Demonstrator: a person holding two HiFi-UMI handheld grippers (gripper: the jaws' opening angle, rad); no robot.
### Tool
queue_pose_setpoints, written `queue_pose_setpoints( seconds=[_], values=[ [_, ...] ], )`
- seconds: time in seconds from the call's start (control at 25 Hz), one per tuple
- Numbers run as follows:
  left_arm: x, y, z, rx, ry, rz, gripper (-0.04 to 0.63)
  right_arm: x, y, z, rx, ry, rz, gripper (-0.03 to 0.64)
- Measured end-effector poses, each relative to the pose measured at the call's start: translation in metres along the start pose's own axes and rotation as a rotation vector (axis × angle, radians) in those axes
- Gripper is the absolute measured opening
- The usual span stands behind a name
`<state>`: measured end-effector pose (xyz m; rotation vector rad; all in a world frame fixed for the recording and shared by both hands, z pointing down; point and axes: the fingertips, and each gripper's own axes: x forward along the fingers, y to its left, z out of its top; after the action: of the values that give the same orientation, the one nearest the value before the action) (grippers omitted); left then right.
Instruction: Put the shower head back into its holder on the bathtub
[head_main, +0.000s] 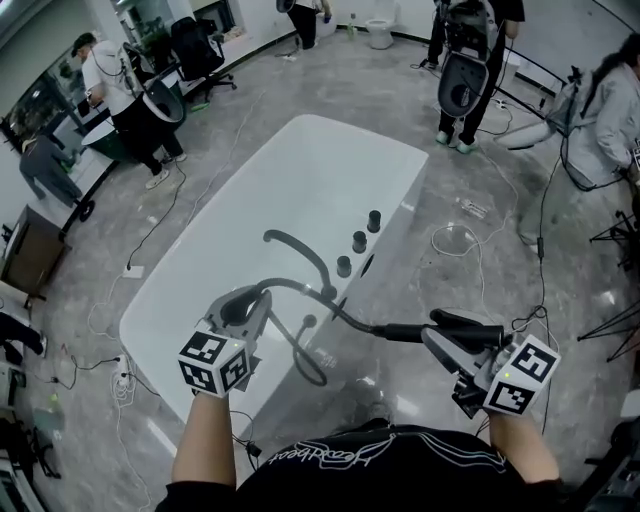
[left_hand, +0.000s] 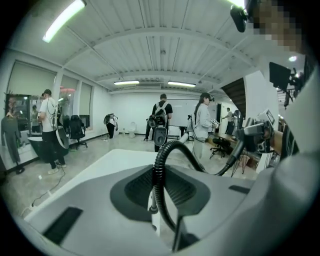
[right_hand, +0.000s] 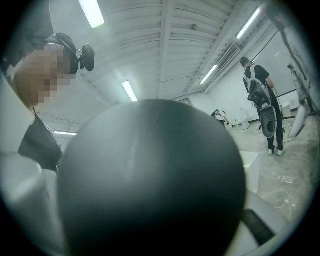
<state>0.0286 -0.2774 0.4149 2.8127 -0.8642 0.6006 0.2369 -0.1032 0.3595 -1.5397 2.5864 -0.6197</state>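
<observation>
The right gripper (head_main: 445, 335) is clamped on the dark, matte shower head (head_main: 410, 331). Its jaws stand fairly wide apart around the thick body. The shower head lies almost level. Its long axis runs across the head view, with the hose end pointing towards the left gripper and the bulkier end sitting in the jaws. It hangs in the air over the near right side of the white oval bathtub (head_main: 160, 290), clear of the rim.

The left gripper (head_main: 250, 305) has its jaws nearly together, pinched on the black corrugated hose (head_main: 345, 315). In the left gripper view the hose (left_hand: 159, 170) rises from between the dark pads and arches over to the right. A further loop droops down to the tub's near edge.

Beyond the hose, a dark curved faucet spout (head_main: 300, 250) reaches over the basin. Three dark round knobs (head_main: 358, 240) stand in a row on the rim just beside it.

In the right gripper view a blurred dark round mass (right_hand: 150, 180) fills most of the frame, and only pale slivers of the jaws show at the lower corners. I cannot tell which fitting on the rim is the holder.
</observation>
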Motion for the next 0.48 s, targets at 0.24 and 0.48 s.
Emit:
queue_pose_setpoints(
  seconds=[0.24,0.48],
  values=[
    [-0.005,0.0,0.067,0.082,-0.096,0.05,0.061,0.003,-0.004,0.042,-0.051,-0.045,0.075,0.124],
    [-0.007,0.005,0.117,0.162,-0.152,0.112,0.061,0.01,-0.005,0.069,-0.079,-0.067,0.142,0.123]
  ],
)
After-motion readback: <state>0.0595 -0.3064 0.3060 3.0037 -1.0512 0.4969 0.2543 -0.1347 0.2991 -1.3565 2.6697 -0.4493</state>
